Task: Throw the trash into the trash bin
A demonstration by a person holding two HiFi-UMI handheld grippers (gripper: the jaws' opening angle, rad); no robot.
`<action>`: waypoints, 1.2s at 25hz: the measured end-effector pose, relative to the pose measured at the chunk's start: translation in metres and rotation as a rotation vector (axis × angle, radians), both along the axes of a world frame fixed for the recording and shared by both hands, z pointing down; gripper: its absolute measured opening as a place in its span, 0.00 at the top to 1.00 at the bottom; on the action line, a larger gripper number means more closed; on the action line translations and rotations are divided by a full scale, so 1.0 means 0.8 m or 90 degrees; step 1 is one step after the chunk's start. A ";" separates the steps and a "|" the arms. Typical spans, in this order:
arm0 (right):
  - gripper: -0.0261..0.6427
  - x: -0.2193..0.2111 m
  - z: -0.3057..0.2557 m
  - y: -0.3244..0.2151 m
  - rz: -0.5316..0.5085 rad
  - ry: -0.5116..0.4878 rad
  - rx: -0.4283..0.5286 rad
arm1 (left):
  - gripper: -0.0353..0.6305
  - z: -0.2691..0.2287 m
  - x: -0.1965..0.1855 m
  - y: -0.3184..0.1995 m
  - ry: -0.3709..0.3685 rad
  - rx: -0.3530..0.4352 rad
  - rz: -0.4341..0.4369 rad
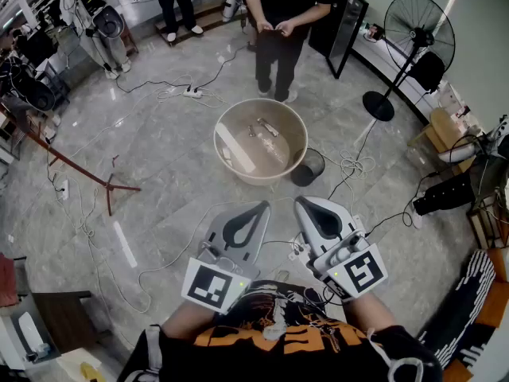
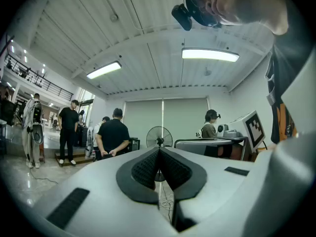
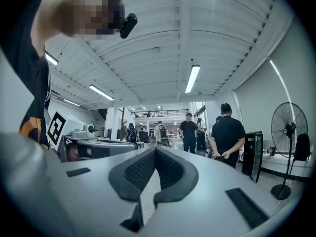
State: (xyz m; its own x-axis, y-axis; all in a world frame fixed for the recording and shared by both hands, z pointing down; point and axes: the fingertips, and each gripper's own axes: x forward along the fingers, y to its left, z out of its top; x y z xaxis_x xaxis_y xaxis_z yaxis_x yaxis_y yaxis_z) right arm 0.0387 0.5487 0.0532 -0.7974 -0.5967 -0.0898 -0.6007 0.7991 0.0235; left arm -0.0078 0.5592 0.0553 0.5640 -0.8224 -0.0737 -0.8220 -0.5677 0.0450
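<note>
On the grey floor ahead of the person stands a round beige tub [image 1: 261,140]. A small dark bin [image 1: 308,167] sits just beside the tub's near right rim, partly hidden behind it. A few pale scraps [image 1: 266,127] lie inside the tub, too small to identify. Beyond the tub a standing person [image 1: 280,30] is cut off at the shoulders by the top edge. Both claws are held level on the near side of the tub, well apart from it and from the scraps. The left claw [image 1: 258,210] has its jaws pressed together with nothing between them, and so does the right claw [image 1: 304,205]. Both gripper views look out level across the room, above the tub.
</note>
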 end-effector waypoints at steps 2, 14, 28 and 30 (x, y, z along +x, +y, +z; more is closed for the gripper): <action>0.94 0.001 0.000 0.001 0.001 0.004 -0.001 | 0.91 -0.002 0.000 0.002 0.000 0.000 0.000; 0.94 0.003 -0.003 0.013 -0.005 -0.004 -0.003 | 0.91 0.000 0.007 0.011 0.004 -0.006 -0.001; 0.94 0.072 0.000 -0.004 -0.001 -0.037 -0.021 | 0.91 0.005 0.068 -0.006 -0.012 -0.026 -0.013; 0.94 0.094 0.001 -0.008 -0.003 -0.049 -0.023 | 0.91 0.004 0.087 -0.011 -0.017 -0.022 -0.018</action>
